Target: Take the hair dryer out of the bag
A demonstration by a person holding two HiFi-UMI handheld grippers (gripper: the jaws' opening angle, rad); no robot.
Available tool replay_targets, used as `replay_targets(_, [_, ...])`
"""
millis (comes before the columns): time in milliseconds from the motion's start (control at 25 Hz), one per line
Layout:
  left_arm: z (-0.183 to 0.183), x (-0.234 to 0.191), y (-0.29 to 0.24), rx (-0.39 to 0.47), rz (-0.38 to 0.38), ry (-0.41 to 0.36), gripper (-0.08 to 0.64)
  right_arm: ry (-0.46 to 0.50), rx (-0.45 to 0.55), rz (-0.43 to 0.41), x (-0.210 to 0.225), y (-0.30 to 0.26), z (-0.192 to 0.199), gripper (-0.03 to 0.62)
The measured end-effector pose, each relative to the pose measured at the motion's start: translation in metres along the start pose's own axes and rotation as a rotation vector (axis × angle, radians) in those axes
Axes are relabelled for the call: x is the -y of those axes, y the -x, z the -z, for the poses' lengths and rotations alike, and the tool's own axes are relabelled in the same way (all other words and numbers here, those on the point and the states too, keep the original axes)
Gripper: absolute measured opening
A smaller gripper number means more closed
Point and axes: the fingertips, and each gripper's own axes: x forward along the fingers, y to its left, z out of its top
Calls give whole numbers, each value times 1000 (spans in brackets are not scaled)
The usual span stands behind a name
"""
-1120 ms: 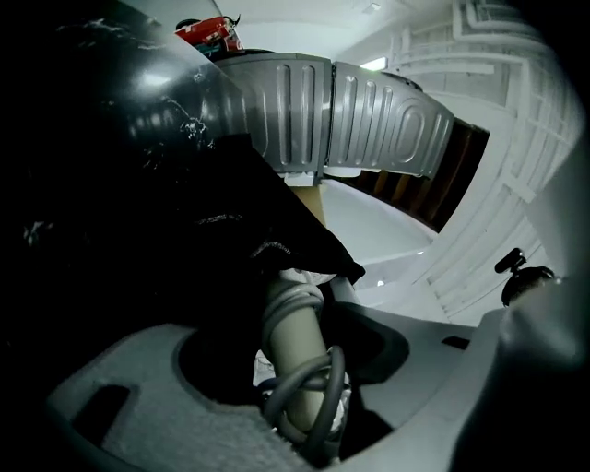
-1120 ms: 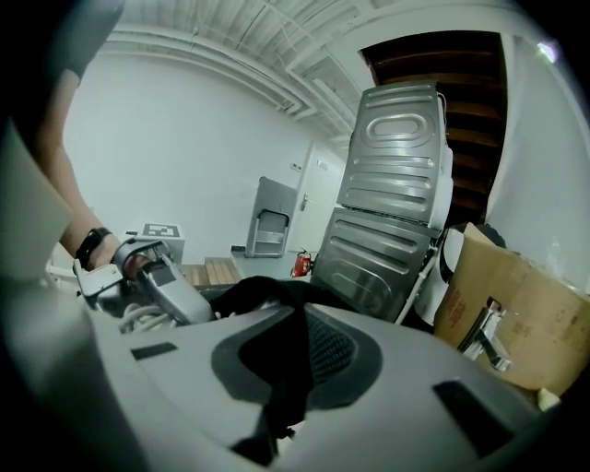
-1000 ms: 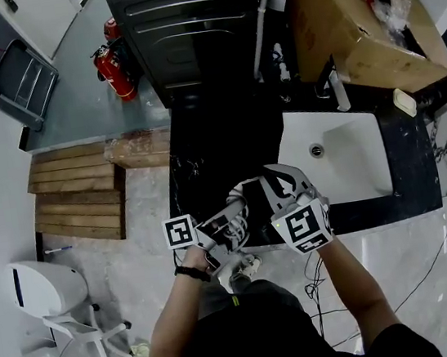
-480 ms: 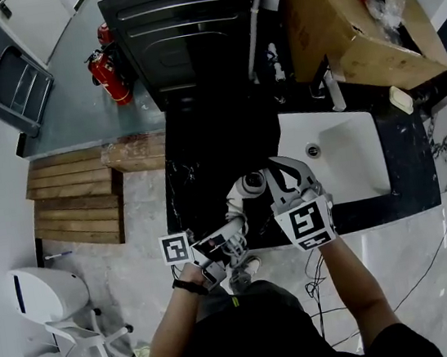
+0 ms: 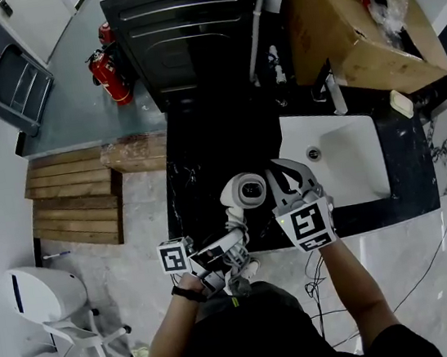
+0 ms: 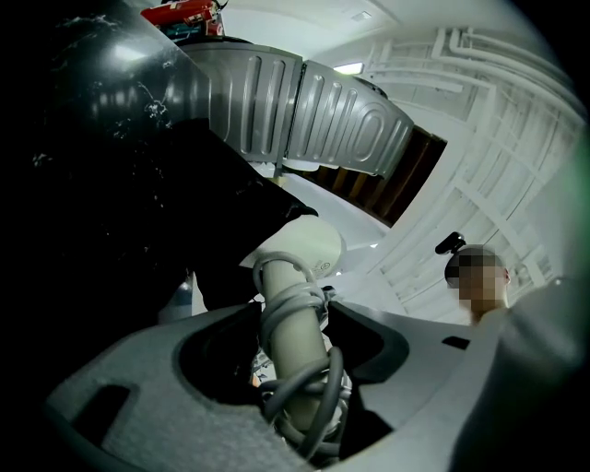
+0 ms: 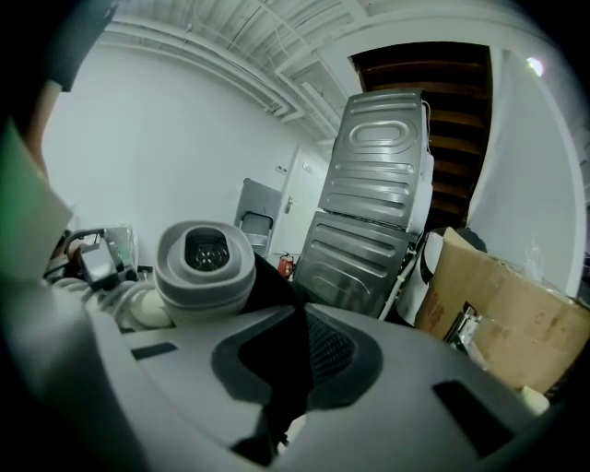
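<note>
The white hair dryer (image 5: pixel 241 189) stands up from the black counter (image 5: pixel 204 160), nozzle toward the camera, its handle (image 6: pixel 297 336) wrapped in grey cord. My left gripper (image 5: pixel 233 243) is shut on that handle from below. In the left gripper view the handle runs up between the jaws to the dryer's head (image 6: pixel 309 251), with the black bag (image 6: pixel 157 194) on the left. My right gripper (image 5: pixel 284 176) is shut on a fold of the black bag (image 7: pixel 281 304) just right of the dryer; its view shows the nozzle (image 7: pixel 205 260) clear of the fabric.
A white sink (image 5: pixel 344 156) lies right of the grippers. A cardboard box (image 5: pixel 358 22) sits at the back right, a dark appliance (image 5: pixel 186 30) behind the counter. A fire extinguisher (image 5: pixel 105 66), wooden pallet (image 5: pixel 73 195) and white bin (image 5: pixel 45 289) are on the floor at left.
The dryer's head has come up out of the bag and now faces the camera. My left gripper has drawn back toward the person with the handle. The right gripper has held still.
</note>
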Motion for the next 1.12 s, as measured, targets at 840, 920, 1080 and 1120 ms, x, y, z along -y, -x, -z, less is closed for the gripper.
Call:
replay_targets(840, [-4,61,-29,-86,155,-125,229,-4,-88,-8,-31,21,24,17])
replay_targets(920, [-4,56,-32,-112,129,-130,229,-12,-82,-6,-33,23,24,17])
replay_targets(1080, [-10,50,-38,-127,111,-141,227,-57,-81,6,-36,28,26,17])
replay_targets(1120, [-12,52,-40,-123,126,-151,227,-65,-84,8,-36,30,28,17])
